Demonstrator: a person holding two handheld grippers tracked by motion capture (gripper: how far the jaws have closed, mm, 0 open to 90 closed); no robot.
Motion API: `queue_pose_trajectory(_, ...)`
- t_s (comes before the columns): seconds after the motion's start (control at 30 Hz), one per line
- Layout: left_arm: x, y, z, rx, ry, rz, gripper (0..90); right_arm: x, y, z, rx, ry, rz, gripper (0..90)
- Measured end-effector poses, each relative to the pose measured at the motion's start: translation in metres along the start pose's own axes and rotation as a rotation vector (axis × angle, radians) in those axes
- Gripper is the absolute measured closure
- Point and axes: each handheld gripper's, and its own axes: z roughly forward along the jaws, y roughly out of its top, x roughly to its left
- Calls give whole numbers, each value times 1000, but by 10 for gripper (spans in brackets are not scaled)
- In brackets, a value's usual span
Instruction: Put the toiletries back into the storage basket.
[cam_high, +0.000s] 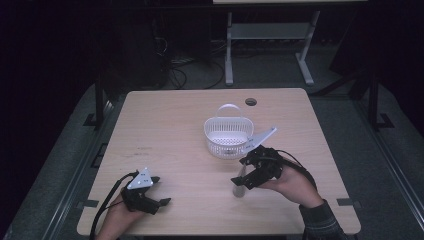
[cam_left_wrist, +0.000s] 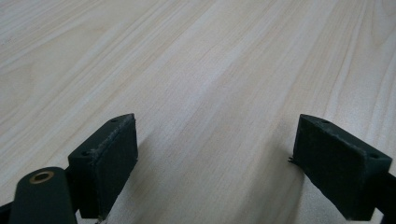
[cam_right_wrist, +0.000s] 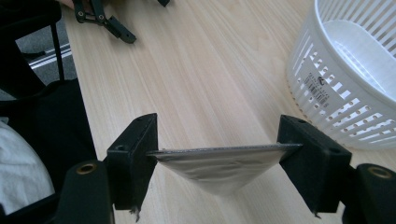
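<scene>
High view: at a pale wooden tabletop, a person works a two-jaw gripper in each hand. The right gripper has its jaws closed partway on a flat silver-grey pouch, which spans the gap between them and hangs from its top edge toward the wood. The right gripper view shows the pouch pinched edge to edge between the two black pads, its body sagging below the jaws. A white slotted basket with a looped handle stands just beyond the jaws and to one side, apart from the pouch, on the tabletop. The left gripper rests low near the person's edge, well apart from the basket and the pouch. In the left gripper view, its jaws stand wide apart with nothing between them but bare wood.
</scene>
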Motion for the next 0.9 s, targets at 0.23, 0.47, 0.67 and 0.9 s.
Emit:
queue_pose_trajectory(0.23, 0, 0, 0, 0, 0, 0, 129, -3, -2, -6, -10, -15, 13, 299)
queue_pose_trajectory(0.47, 0, 0, 0, 0, 0, 0, 128, -9, -3, -9, -17, -27, 30, 299)
queue_pose_trajectory(0.67, 0, 0, 0, 0, 0, 0, 129, -14, -4, -10, -21, -36, 47, 299)
queue_pose_trajectory(0.9, 0, 0, 0, -1, 2, 2, 129, -26, -6, -11, -32, -56, 77, 300)
